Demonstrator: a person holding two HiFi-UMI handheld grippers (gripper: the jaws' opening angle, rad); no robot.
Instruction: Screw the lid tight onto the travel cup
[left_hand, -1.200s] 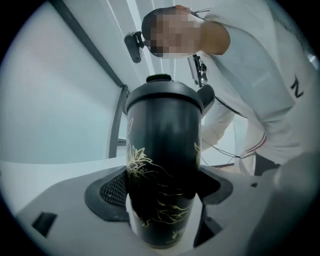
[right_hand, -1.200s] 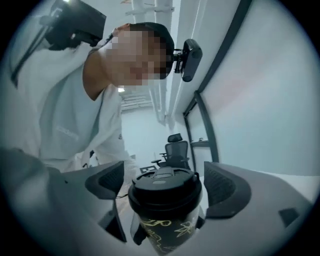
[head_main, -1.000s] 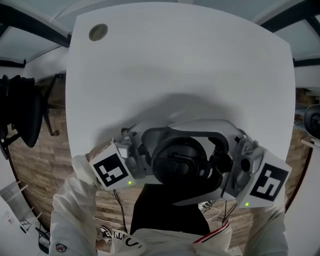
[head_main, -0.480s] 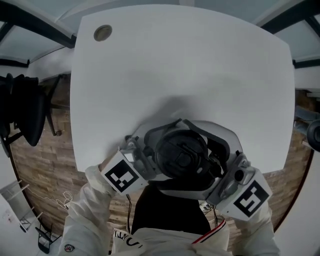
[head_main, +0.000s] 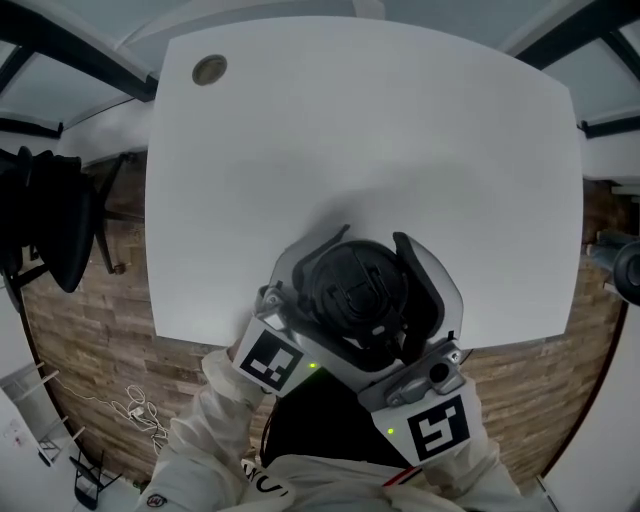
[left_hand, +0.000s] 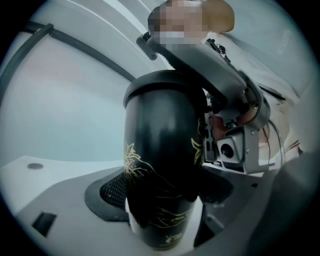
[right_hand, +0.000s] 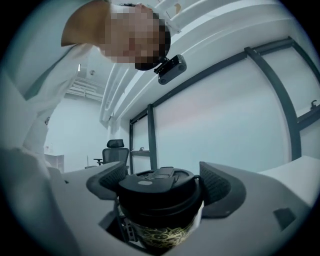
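A black travel cup (left_hand: 160, 150) with gold line drawings is upright between the pads of my left gripper (left_hand: 165, 200), which is shut on its body. Its black lid (right_hand: 157, 187) sits on top, and my right gripper (right_hand: 161, 184) is shut on the lid's rim, one ribbed pad on each side. In the head view the lidded cup (head_main: 355, 290) is over the near edge of the white table (head_main: 400, 130). Both grippers reach in from my side, the left marker cube (head_main: 272, 362) and the right marker cube (head_main: 435, 428) close together.
A round grommet (head_main: 209, 69) sits at the table's far left corner. A black office chair (head_main: 50, 220) stands left of the table over wood flooring (head_main: 80, 330). My white sleeves and dark lap lie just below the table's near edge.
The right marker cube swung from the cup's right round to its near side. The left cube swung the opposite way, from the left toward the near side. The cup stayed gripped.
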